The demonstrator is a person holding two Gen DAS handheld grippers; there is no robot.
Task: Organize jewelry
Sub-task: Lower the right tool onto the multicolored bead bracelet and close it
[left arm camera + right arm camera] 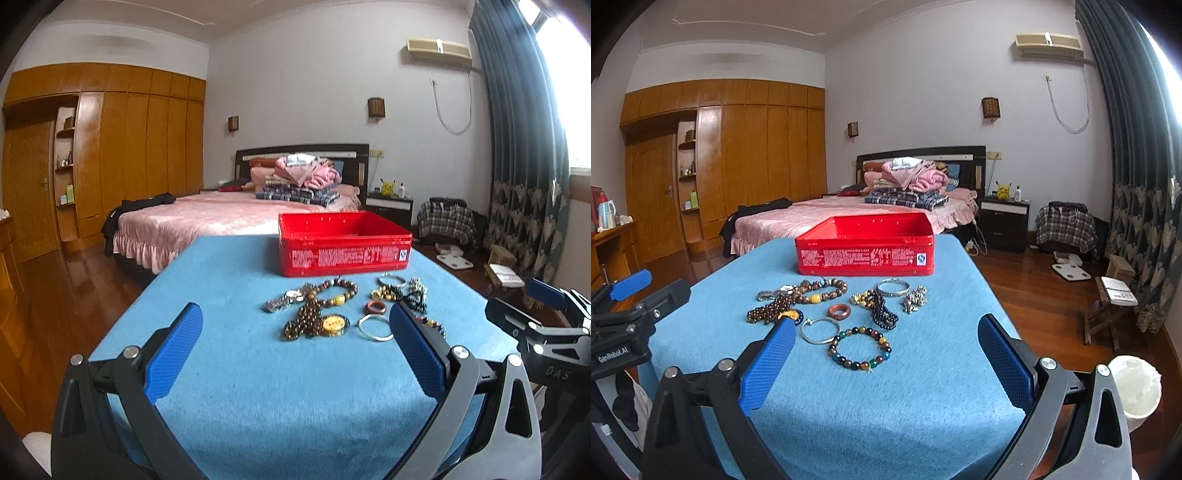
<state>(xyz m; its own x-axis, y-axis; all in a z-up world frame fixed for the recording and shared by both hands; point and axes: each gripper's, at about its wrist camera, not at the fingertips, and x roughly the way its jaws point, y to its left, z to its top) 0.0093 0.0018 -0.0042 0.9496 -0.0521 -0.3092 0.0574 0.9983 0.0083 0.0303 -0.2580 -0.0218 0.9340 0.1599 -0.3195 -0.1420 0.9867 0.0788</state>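
Both tools [295,347] [886,354] gape above jewelry [834,310] near red box [866,245].

The left gripper [295,345] is showing blue textured pads [173,354] on black arms with silver screws [461,351]. The right gripper [886,347] is looking identical; white "GenRobot.AI" lettering [614,354] is showing at left.
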